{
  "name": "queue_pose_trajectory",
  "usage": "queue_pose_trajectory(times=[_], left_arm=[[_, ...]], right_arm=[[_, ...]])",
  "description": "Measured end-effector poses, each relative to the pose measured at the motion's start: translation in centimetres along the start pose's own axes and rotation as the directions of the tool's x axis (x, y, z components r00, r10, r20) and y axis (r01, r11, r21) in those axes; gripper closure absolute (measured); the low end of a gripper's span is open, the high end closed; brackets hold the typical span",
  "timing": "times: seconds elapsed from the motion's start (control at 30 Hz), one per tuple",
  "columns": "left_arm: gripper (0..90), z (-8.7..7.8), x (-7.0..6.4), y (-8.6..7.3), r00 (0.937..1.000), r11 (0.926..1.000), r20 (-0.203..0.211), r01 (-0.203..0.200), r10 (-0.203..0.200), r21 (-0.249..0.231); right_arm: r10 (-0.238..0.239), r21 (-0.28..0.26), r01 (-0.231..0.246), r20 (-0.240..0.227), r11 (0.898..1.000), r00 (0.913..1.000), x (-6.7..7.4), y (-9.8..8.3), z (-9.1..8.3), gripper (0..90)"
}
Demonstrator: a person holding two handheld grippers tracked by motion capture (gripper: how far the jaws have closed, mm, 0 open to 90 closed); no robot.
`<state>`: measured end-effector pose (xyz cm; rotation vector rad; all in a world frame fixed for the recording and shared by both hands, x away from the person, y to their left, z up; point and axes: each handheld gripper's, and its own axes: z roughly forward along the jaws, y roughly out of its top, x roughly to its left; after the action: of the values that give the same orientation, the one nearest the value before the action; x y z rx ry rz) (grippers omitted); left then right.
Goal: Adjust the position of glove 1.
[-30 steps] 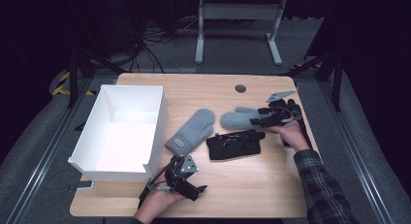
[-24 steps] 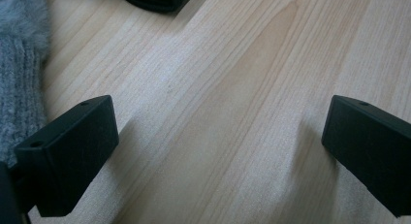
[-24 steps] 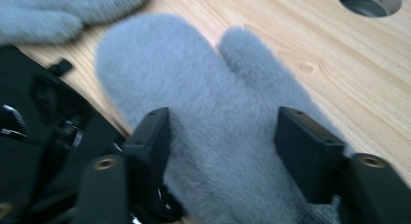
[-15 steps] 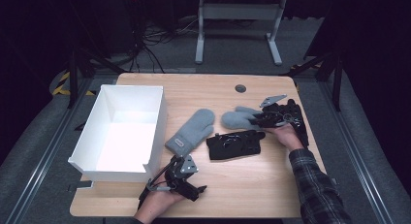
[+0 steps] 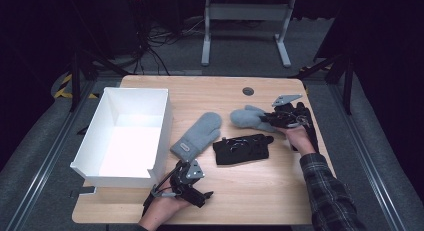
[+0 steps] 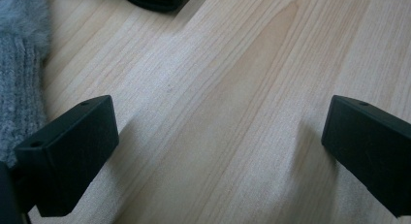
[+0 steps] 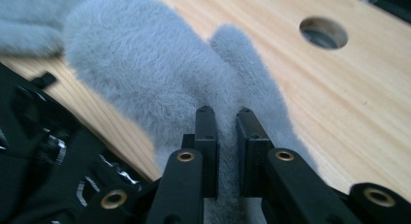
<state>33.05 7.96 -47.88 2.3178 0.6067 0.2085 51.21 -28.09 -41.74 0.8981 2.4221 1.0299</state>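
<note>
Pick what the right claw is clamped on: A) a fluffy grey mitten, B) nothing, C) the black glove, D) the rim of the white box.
A: in the right gripper view the right claw has just closed its jaws on the fluffy grey mitten, with a fold of it pinched between them.

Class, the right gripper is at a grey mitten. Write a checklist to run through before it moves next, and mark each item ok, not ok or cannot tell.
1. Right gripper has the right-hand grey mitten between its jaws: ok. They have just been closing and now pinch the fleece.
2. Grip takes in both layers of the mitten: cannot tell.
3. Mitten lies apart from the black glove: cannot tell; their edges run close.
4. White box is open on top: ok.
5. Left gripper is open, over bare table: ok.
6. Other grey mitten lies between the held one and the box: not ok if dragged.
</note>
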Motion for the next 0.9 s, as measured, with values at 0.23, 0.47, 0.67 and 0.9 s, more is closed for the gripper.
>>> queue_pose_trajectory(times=[0.23, 0.47, 0.67, 0.9], left_arm=[[0.3, 0.0, 0.0, 0.0, 1.0000, 1.0000, 0.000, 0.000, 0.000, 0.000], [0.3, 0.0, 0.0, 0.0, 1.0000, 1.0000, -0.001, 0.002, -0.002, 0.000], [0.3, 0.0, 0.0, 0.0, 1.0000, 1.0000, -0.002, 0.002, -0.002, 0.002], [0.3, 0.0, 0.0, 0.0, 1.0000, 1.0000, -0.002, 0.003, -0.003, 0.002]], right_arm=[[0.021, -0.023, -0.021, 0.011, 1.000, 0.9997, 0.6, 0.9, -2.8, 82.7], [0.014, -0.023, -0.014, 0.005, 1.000, 0.9999, 2.2, 0.8, -5.4, 82.6], [0.016, -0.034, -0.017, -0.021, 0.999, 0.9996, 3.8, -0.4, -7.4, 82.5], [0.010, -0.034, -0.011, -0.029, 0.999, 0.9995, 5.9, -2.1, -8.9, 82.5]])
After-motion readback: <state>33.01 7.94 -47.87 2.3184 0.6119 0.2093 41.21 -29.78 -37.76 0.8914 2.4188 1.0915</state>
